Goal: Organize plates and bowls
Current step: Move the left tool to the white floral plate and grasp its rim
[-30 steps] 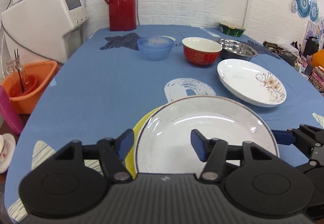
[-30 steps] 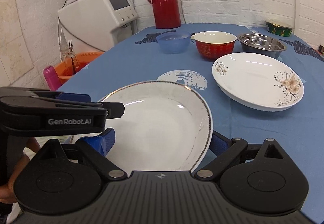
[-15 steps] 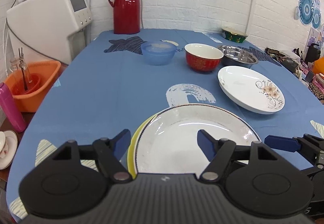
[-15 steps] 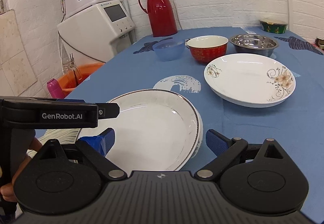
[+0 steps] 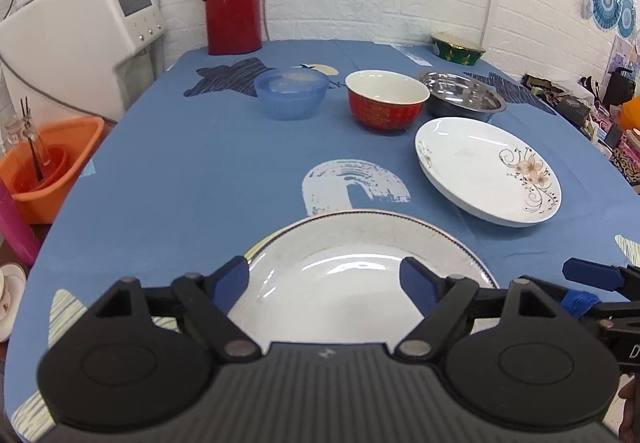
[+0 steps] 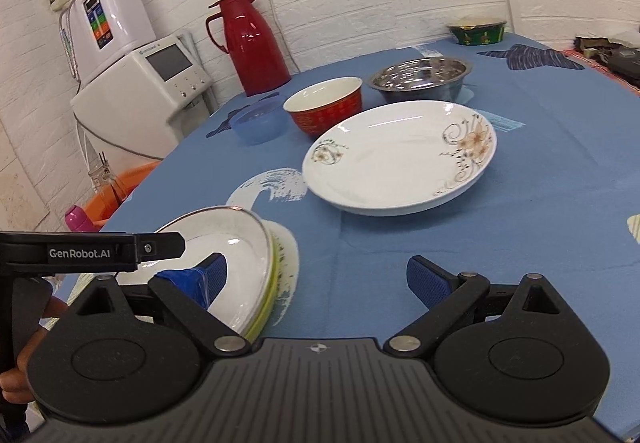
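In the left wrist view, your left gripper [image 5: 324, 283] hung released over the glossy gold-rimmed plate [image 5: 360, 263], which sat stacked on a yellow plate [image 5: 250, 254].

In the right wrist view, your right gripper [image 6: 316, 283] was spread empty, nearer the round floral plate [image 6: 400, 155] lying ahead and right of the stack.

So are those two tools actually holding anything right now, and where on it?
Nothing is held. The left tool and the right tool are both open; the grey-rimmed plate rests on a yellow plate, ungripped.
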